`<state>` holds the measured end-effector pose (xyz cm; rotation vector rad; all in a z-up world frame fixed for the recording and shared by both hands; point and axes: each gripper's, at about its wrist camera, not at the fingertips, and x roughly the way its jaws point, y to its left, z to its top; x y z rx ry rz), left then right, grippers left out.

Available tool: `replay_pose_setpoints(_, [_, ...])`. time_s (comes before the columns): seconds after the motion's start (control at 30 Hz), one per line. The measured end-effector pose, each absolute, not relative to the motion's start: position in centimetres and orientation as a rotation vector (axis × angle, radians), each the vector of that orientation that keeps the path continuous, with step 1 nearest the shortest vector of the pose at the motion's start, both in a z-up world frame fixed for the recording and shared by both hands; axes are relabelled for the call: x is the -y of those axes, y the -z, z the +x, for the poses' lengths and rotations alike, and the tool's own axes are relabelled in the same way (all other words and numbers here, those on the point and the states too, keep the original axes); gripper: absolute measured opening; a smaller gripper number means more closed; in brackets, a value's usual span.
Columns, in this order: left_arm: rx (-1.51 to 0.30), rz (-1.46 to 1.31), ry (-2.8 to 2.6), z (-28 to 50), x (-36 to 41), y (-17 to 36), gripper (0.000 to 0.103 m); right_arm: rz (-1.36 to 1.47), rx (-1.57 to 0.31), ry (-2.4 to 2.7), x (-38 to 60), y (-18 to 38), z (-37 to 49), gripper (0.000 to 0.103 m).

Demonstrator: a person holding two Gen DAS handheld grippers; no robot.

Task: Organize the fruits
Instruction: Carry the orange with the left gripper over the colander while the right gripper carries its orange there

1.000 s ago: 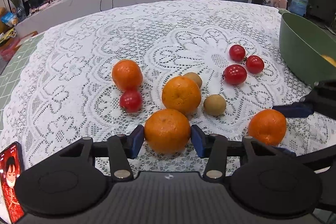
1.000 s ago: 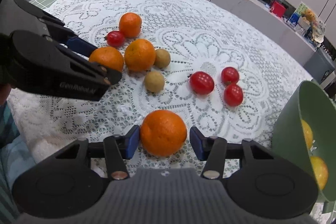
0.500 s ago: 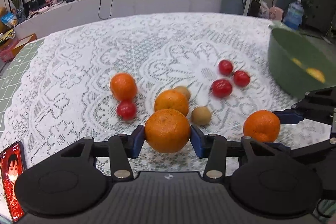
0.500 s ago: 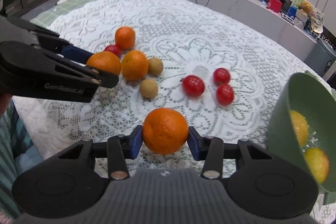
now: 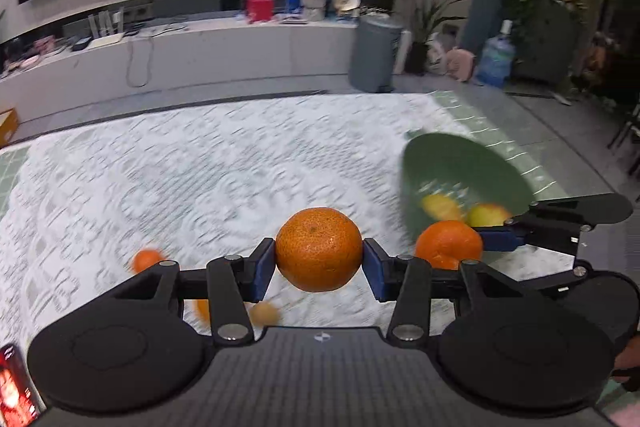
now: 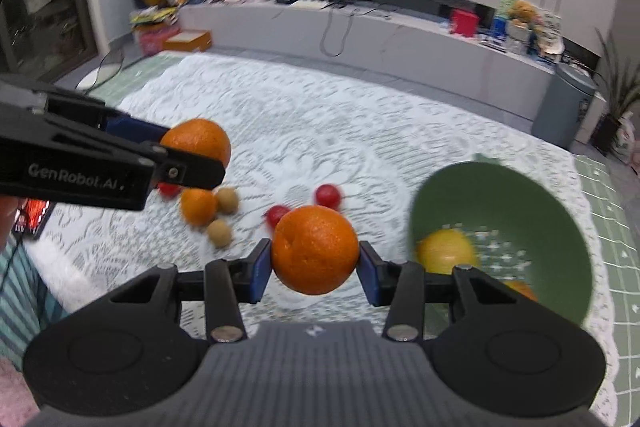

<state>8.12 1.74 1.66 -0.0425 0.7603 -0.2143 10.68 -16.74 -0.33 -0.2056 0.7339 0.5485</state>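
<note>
Two oranges lifted above the lace tablecloth (image 5: 200,167), one in each gripper.

Left gripper (image 5: 319,263) clamped on an orange (image 5: 319,249), blue pads pressing both sides, tilted down and raised off the table. Right gripper (image 6: 315,269) clenched on a second orange (image 6: 315,249), also pointing downward, just beside the green bowl (image 6: 560,211) with yellow fruit (image 6: 446,251) inside. Further fruit lying on the cloth: tomatoes (image 6: 328,195), brown fruits (image 6: 219,233), another orange (image 6: 198,206).
</note>
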Motion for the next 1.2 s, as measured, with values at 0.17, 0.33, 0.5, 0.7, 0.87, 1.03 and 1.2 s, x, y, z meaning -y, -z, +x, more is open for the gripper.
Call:
replay_pose_setpoints(0.17, [-0.749, -0.032, 0.3, 9.8, 1.1, -2.6, 0.053, -0.171, -0.715, -0.478, 19.7, -1.2, 11.8, 0.043])
replay_pose_setpoints(0.33, [-0.751, -0.021, 0.375, 11.8, 3.8, -2.8, 0.053, -0.188, -0.703, -0.426, 22.1, -2.1, 13.0, 0.043])
replay_pose_setpoints(0.5, [-0.773, -0.024, 0.429, 14.0, 6.0, -2.4, 0.053, -0.217, -0.712, -0.395, 23.8, -2.2, 14.9, 0.043])
replay_pose_setpoints(0.7, [-0.801, 0.023, 0.468, 16.3, 8.5, -1.1, 0.053, -0.287, -0.742, -0.372, 24.9, -1.3, 17.4, 0.043])
replay_pose_setpoints(0.87, [-0.832, 0.061, 0.451, 18.7, 9.8, 0.2, 0.052, -0.329, -0.791, -0.355, 25.9, 0.5, 19.6, 0.042])
replay_pose_setpoints(1.03, [-0.855, 0.101, 0.438, 20.8, 10.9, 1.3, 0.052, -0.401, -0.837, -0.338, 26.0, 2.3, 21.5, 0.042])
replay_pose_setpoints(1.2, [-0.866, 0.146, 0.449, 22.3, 12.3, 2.1, 0.052, -0.46, -0.873, -0.336, 26.0, 3.9, 22.8, 0.042])
